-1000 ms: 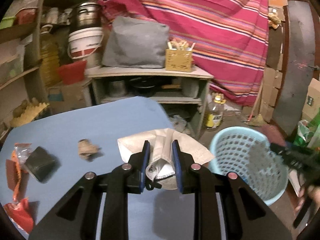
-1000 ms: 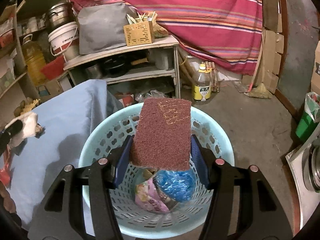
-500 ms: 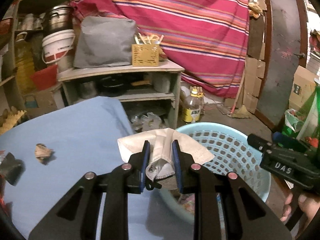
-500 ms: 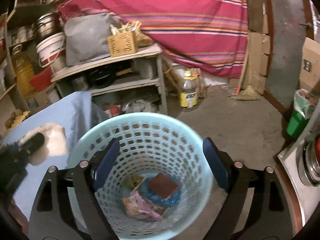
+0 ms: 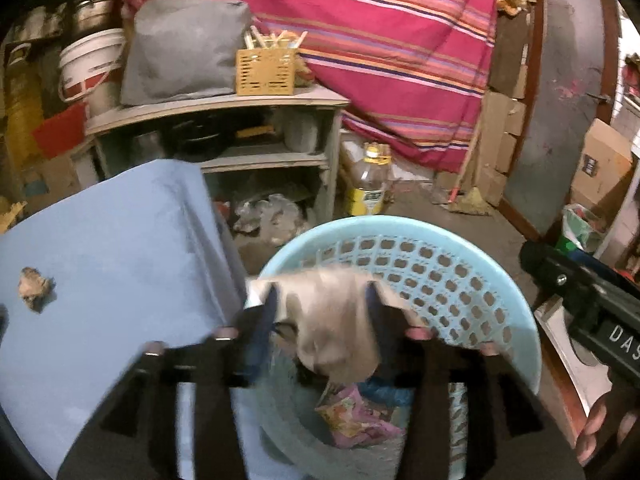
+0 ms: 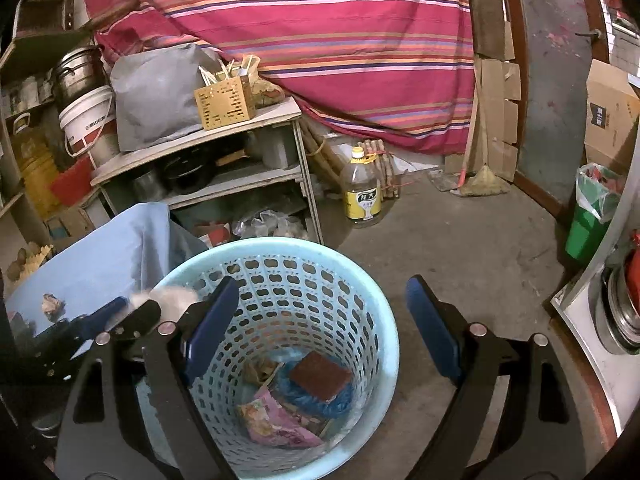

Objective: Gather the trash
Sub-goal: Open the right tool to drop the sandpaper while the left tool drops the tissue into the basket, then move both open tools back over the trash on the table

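Note:
My left gripper (image 5: 322, 300) hangs over the near rim of the light blue basket (image 5: 472, 252). Its jaws are opening, and the crumpled white face mask (image 5: 336, 328) sags blurred between them, no longer pinched. My right gripper (image 6: 322, 292) stands open and empty above the basket (image 6: 360, 276). At the basket's bottom lie a brown scouring pad (image 6: 320, 374), a blue bag (image 6: 320, 400) and a pink wrapper (image 6: 276, 424). A small crumpled brown scrap (image 5: 35, 289) lies on the blue table (image 5: 112, 240).
A grey shelf unit (image 6: 240, 120) stands behind the table and basket, with an oil bottle (image 6: 362, 188) on the concrete floor beside it. A green bin (image 6: 588, 220) and cartons line the right side. A hand (image 5: 600, 428) shows at the lower right.
The left gripper moved from over the table to over the basket and spread its jaws, loosing the mask. The right gripper widened and the brown pad dropped into the basket.

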Tool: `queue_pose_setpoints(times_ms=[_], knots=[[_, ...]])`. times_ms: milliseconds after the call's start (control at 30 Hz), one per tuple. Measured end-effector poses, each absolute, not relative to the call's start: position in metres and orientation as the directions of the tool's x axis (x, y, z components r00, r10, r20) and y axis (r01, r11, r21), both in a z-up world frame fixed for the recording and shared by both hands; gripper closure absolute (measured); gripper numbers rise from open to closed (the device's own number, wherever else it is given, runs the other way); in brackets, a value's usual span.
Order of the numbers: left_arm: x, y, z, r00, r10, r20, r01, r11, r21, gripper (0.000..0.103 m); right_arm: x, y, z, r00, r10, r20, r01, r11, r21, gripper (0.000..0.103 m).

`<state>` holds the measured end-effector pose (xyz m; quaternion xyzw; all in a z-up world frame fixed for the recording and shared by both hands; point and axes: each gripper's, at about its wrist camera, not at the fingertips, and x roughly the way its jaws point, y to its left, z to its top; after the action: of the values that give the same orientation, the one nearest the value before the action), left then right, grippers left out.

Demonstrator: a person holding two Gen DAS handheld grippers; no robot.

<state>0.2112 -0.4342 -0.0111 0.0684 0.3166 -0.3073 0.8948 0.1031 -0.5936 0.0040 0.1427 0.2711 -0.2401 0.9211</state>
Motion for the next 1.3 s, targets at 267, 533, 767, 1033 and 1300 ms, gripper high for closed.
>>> queue_pose_setpoints(times_ms=[267, 533, 767, 1033, 1300], knots=[[0.203, -0.415, 0.002, 0.654, -0.504, -0.564, 0.588, 0.808, -0.04, 0.027, 0.112, -0.583, 0.005, 0.732, -0.37, -0.572, 0.513, 0.852, 0.106, 0.019], [0.206, -0.349, 0.019, 0.714, -0.445, -0.54, 0.516, 0.856, -0.024, 0.021, 0.125, -0.554, 0.013, 0.754, -0.359, -0.55, 0.477, 0.875, 0.083, 0.015], [0.211, -0.274, 0.032, 0.775, -0.352, -0.525, 0.423, 0.906, 0.017, 0.012, 0.14, -0.509, 0.02, 0.786, -0.317, -0.531, 0.416, 0.906, 0.076, 0.005], [0.228, -0.162, 0.033, 0.827, -0.212, -0.52, 0.278, 0.959, 0.051, 0.008, 0.17, -0.437, 0.017, 0.814, -0.227, -0.535, 0.289, 0.957, 0.034, 0.004], [0.253, -0.061, 0.035, 0.837, -0.092, -0.539, 0.143, 0.988, 0.054, 0.008, 0.205, -0.377, 0.006, 0.81, -0.161, -0.564, 0.207, 0.978, 0.018, 0.004]])
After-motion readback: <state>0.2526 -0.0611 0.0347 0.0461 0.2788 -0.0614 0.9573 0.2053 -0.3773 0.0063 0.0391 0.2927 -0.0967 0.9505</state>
